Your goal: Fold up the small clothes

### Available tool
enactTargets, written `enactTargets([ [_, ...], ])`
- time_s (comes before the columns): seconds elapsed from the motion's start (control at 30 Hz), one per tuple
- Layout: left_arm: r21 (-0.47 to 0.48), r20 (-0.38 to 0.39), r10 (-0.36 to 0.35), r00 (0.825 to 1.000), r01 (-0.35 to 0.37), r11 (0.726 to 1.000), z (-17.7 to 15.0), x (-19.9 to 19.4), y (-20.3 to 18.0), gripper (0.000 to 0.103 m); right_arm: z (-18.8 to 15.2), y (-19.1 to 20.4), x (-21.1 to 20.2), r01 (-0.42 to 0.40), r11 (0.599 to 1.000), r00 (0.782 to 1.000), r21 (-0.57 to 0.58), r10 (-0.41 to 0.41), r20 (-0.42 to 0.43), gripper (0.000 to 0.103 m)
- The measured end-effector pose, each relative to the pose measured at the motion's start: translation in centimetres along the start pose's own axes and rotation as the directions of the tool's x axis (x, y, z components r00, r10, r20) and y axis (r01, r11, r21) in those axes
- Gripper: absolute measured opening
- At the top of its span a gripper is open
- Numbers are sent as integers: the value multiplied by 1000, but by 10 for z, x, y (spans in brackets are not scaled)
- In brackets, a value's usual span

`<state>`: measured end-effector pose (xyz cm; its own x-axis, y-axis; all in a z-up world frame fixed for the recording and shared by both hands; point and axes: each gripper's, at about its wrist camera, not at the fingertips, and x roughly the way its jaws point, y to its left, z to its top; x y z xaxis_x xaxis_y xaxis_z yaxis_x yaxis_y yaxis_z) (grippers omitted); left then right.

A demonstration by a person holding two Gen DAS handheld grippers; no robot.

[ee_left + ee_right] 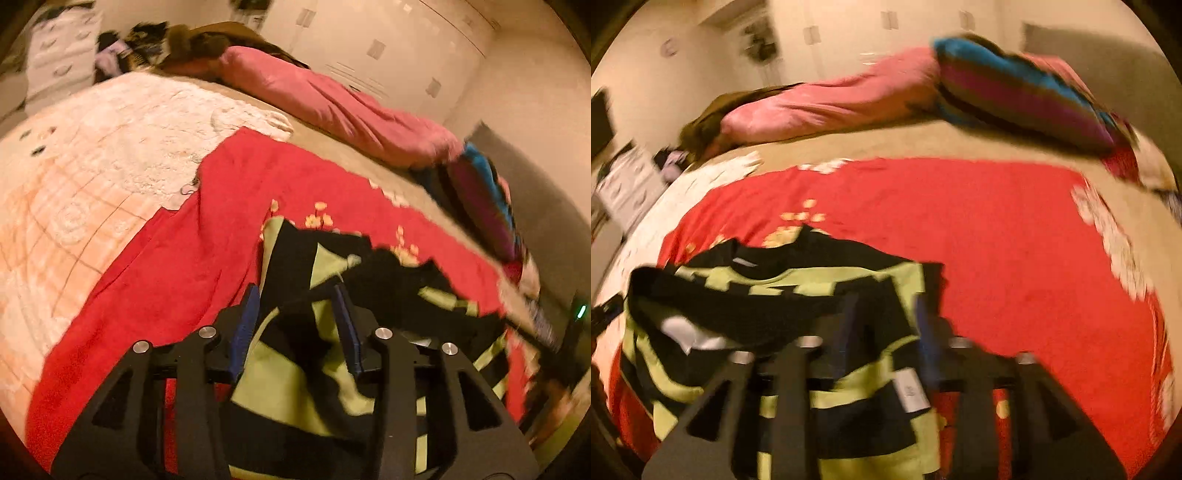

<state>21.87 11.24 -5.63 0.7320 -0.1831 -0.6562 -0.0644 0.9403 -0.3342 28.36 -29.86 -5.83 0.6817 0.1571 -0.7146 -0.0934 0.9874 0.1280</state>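
Note:
A small black and lime-green striped garment (pixel 288 387) lies crumpled on a red flowered blanket (pixel 166 277) spread over the bed. My left gripper (pixel 295 290) hangs over the garment's left part. Its blue-padded fingers (pixel 243 325) stand apart, with cloth in the gap but not pinched. In the right wrist view the garment (pixel 775 280) sits at the lower left of the red blanket (pixel 997 240), and a white label (pixel 910 393) shows at its edge. My right gripper (pixel 886 299) is over the garment's right edge, jaws apart, cloth lying loose between them.
A pink duvet (pixel 314 96) and a striped blue and purple cushion (pixel 1015 88) lie along the far side of the bed. A white textured cover (pixel 110 147) lies left of the red blanket. White drawers (pixel 62 48) and wardrobe doors (pixel 369 37) stand behind.

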Motion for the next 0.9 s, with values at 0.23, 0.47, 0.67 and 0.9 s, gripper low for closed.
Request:
enactTargets([
  [0.23,275,0,0,1000,0,961,9,5,-23,66,1,3,13,-10,999,997,-35,7,-72,68],
  [0.47,358,-107,45,993,-3,934,-1,47,-39,31,-17,7,30,31,993,992,-110,-44,-120,39],
  [0.67,142,-81,-150,985,161,977,-3,20,-2,8,-20,-15,4,-32,999,999,15,33,-23,13],
  [0.9,-58,24,-288,957,289,956,39,2,12,7,22,-47,-9,-203,951,979,232,189,82,12],
])
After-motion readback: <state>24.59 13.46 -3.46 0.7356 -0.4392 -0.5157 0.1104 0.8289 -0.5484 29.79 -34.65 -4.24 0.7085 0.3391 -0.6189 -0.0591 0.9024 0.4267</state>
